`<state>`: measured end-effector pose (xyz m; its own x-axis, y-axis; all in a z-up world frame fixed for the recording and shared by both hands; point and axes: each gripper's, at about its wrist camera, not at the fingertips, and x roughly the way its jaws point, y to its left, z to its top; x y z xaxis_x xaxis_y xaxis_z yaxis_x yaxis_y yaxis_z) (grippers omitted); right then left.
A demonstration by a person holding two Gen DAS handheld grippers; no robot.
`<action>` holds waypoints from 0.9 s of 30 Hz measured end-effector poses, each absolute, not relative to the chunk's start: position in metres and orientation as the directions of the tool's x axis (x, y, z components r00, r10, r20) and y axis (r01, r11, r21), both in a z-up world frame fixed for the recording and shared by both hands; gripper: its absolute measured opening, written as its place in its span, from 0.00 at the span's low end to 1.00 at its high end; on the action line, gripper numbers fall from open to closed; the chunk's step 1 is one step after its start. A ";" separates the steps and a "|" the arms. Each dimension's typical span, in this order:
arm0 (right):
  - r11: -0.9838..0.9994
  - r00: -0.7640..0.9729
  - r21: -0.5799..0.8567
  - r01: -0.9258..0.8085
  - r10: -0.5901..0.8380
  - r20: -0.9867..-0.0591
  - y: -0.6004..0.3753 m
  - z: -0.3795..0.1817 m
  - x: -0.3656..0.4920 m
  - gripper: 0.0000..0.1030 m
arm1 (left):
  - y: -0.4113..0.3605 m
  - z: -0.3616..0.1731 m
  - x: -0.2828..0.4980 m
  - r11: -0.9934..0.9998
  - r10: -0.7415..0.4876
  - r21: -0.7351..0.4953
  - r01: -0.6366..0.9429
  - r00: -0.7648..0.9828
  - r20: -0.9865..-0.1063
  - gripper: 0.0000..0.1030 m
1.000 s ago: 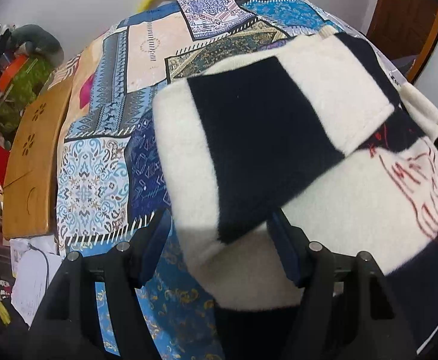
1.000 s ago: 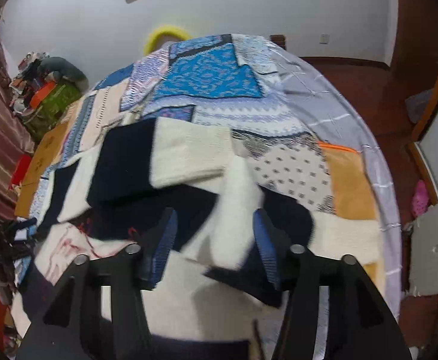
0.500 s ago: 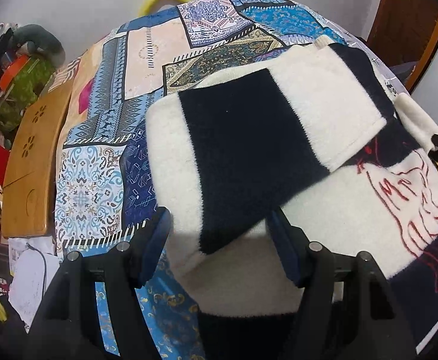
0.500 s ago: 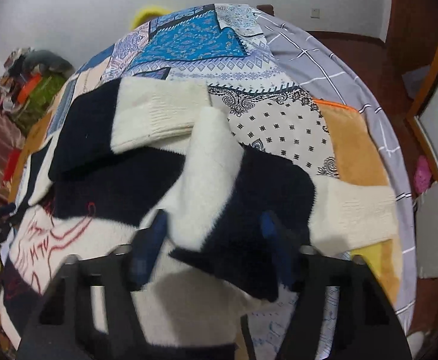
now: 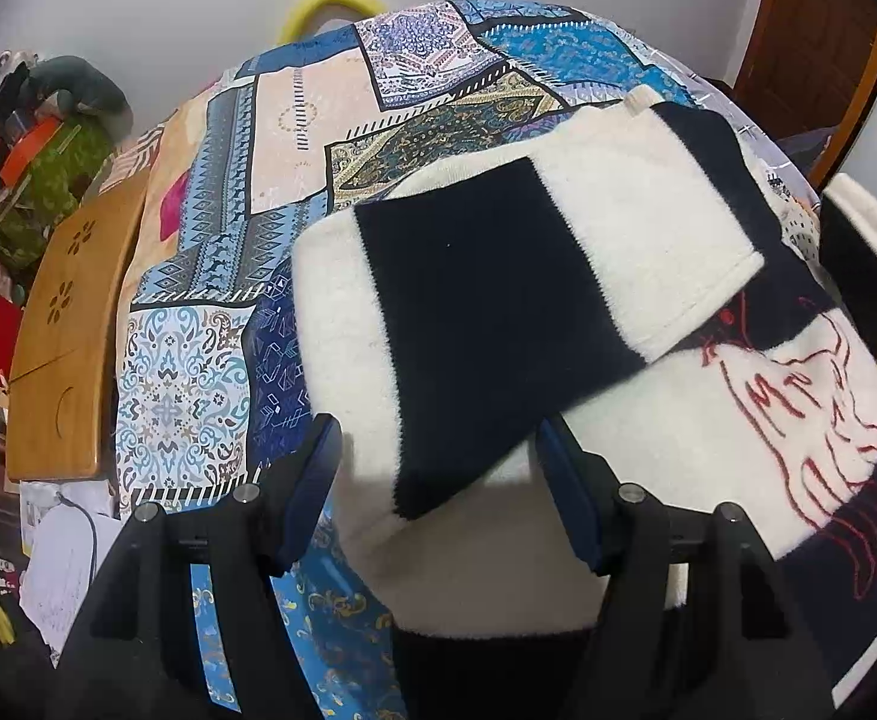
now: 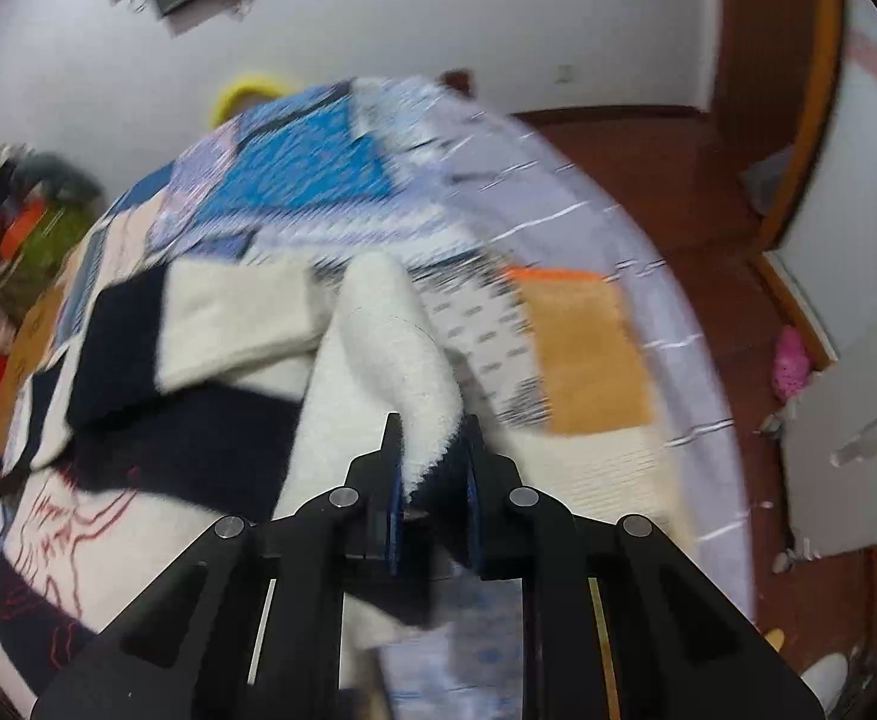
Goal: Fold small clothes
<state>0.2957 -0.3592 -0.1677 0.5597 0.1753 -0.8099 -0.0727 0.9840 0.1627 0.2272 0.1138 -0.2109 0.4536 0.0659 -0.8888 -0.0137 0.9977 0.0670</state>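
While left tongs (image 5: 438,480) gape over sweater (image 5: 498,312), right tongs (image 6: 432,480) pinch its sleeve (image 6: 402,372), blurred.

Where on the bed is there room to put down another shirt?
The bare patchwork bedspread lies free beyond and left of the striped sweater, up to the wooden board. Another bare patch is the orange square right of the sweater. The near middle is crowded.

Even soft indoor light, left view sharp, right view motion-blurred, fisheye-bent edges, dark corners
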 end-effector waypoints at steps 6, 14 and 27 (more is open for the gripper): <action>0.998 0.599 0.019 0.055 -0.017 -0.801 -0.399 -0.148 0.294 0.19 | 0.116 -0.210 0.226 0.998 0.061 0.058 -0.020 0.456 -0.888 0.65; 0.994 0.641 0.096 -0.042 0.101 -0.761 -0.379 -0.116 0.285 0.42 | 0.122 -0.214 0.223 0.998 0.058 0.047 -0.035 0.448 -0.892 0.65; 0.944 0.510 0.180 -0.277 0.303 -0.805 -0.274 -0.154 0.326 0.46 | 0.140 -0.205 0.216 0.996 0.067 0.031 -0.083 0.467 -0.882 0.66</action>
<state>0.3257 -0.2741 -0.1540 0.5100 0.3029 -0.8051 -0.2771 0.9439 0.1796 0.2161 0.1404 -0.2052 0.4665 0.0668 -0.8820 -0.0832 0.9960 0.0314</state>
